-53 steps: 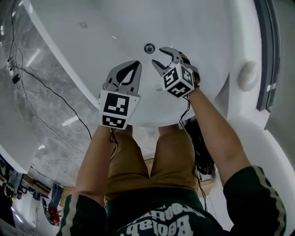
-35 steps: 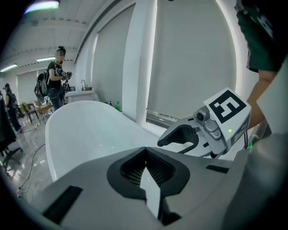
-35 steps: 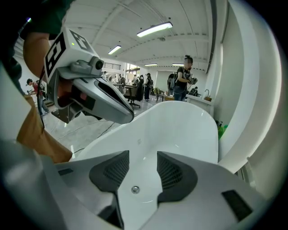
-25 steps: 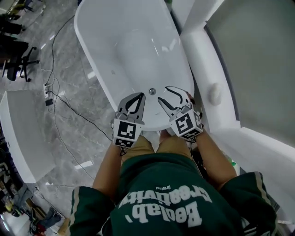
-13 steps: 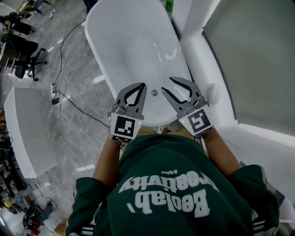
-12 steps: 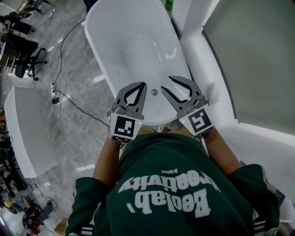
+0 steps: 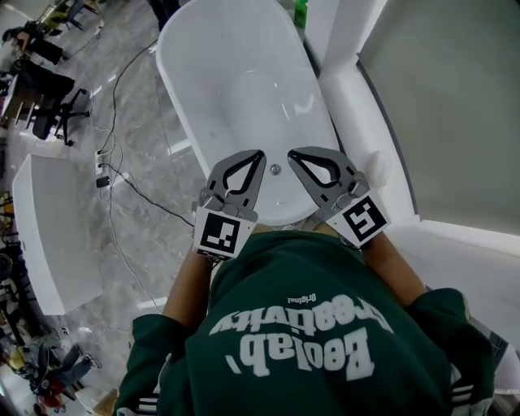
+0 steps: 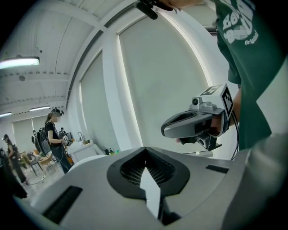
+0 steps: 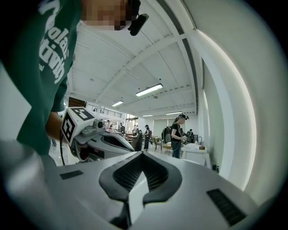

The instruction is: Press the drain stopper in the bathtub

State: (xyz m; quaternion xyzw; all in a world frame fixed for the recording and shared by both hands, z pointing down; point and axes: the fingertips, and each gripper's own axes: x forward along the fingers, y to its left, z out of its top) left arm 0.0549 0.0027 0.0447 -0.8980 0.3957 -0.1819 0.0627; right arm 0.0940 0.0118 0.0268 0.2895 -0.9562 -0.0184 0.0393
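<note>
Grey marble floor (image 7: 130,203) spreads to one side of a white oval bathtub (image 7: 236,49), with black cables (image 7: 134,191) trailing across it. A pale wall and a white ledge (image 7: 357,106) run along the other side. A green bottle (image 7: 301,11) stands at the tub's far end.

The person in the green sweatshirt (image 7: 301,325) stands at the near end of the tub, holding both tools out over its rim. The drain stopper (image 7: 275,170) sits in the tub's bottom near this end. From above, it shows in the gap between the two tips, and neither tip touches it.

The left claw (image 7: 259,153) has its jaws pressed together, and nothing sits between them. The right claw (image 7: 292,153) has just been closing, and its jaws now meet with nothing between them either. Each claw points out across the room rather than down into the tub, side by side and near one another. Each marker cube (image 7: 220,233) sits back by the wrist.

Farther off in the bright hall, a person with a backpack (image 9: 176,134) stands by a white counter (image 9: 194,152).
</note>
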